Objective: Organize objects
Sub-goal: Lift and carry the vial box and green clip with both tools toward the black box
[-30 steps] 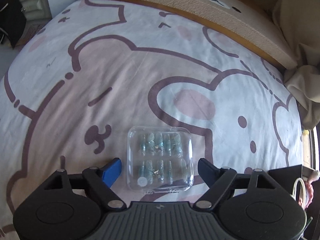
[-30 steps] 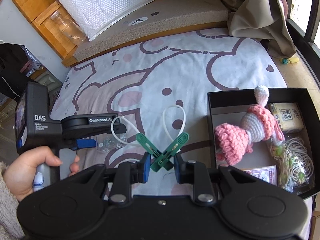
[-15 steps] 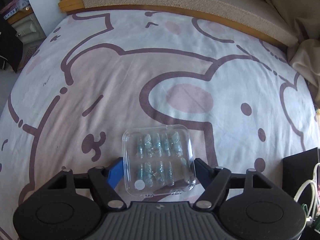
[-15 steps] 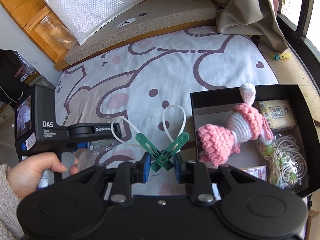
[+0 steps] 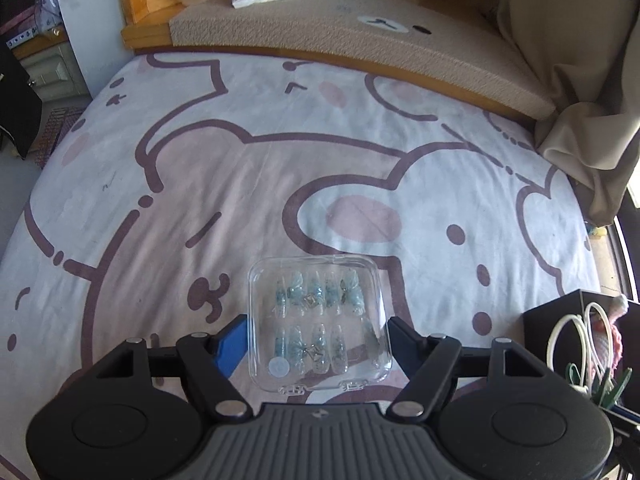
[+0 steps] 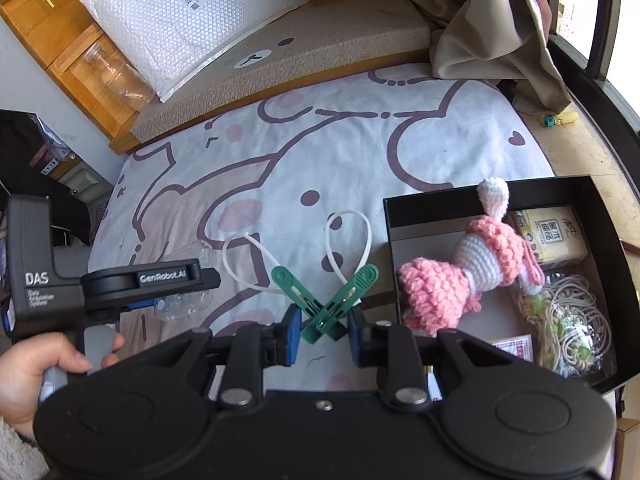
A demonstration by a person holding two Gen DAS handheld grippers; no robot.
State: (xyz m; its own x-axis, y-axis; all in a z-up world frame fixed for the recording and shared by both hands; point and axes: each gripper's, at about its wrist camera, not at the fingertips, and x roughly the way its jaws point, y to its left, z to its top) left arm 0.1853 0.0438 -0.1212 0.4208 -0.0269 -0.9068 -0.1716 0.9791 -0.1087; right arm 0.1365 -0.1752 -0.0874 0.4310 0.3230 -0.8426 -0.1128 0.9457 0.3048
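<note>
Your left gripper (image 5: pixel 318 342) has its two fingers pressed against the side walls of the clear square plastic case of blue press-on nails (image 5: pixel 319 326); the blue pad (image 5: pixel 232 344) meets the case's left wall, the dark finger its right wall near the front corner. The case sits square between them, its clasp edge toward you, its far edge pointing out over the bedsheet printed with brown-outlined cartoon bears (image 5: pixel 240 184). Ahead and to the left of the case the sheet is bare all the way to the tan padded cushion with a bear face (image 5: pixel 360 40) at the head end. On the right, the beige curtain (image 5: pixel 592 120) hangs down onto the sheet's edge, and the corner of the black open box (image 5: pixel 560 312) stands near the right finger.

Your right gripper (image 6: pixel 322 330) is clamped on the crossed pair of green plastic clips with white loop straps (image 6: pixel 324 304), pinching them at their crossing, loops pointing away from you. The black box's wall (image 6: pixel 390 240) lies just to the right of those fingers; inside it are a pink and white crocheted doll (image 6: pixel 460 272), a beige packet (image 6: pixel 548 236) and a bundle of cord (image 6: pixel 572 316). To the left, your left hand (image 6: pixel 44 372) grips its tool low over the sheet, well apart from the clips
</note>
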